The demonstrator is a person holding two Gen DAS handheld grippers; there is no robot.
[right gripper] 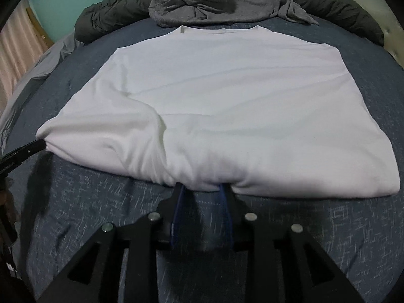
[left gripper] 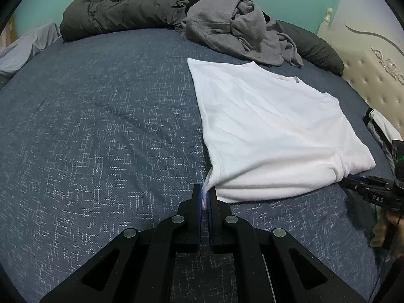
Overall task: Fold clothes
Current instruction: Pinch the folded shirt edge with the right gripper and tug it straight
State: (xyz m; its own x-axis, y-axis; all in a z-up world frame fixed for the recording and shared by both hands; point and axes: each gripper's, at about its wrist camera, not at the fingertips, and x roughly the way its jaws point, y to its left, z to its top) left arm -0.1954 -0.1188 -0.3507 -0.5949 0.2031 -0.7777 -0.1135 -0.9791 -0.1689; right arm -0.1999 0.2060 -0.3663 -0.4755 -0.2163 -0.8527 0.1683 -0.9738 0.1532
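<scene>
— Grippers first: what are the fingers doing?
— Left gripper (left gripper: pixel 207 197) has its blue pads pressed together on the near left corner of the white T-shirt (left gripper: pixel 272 126). Right gripper (right gripper: pixel 202 189) has its fingers spread, tips tucked under the shirt's near folded edge.
— And the shirt?
— Lying flat on the blue patterned bedspread (left gripper: pixel 101 126), collar pointing away toward a crumpled grey garment (left gripper: pixel 232 25) and a dark duvet (left gripper: pixel 113 10).
</scene>
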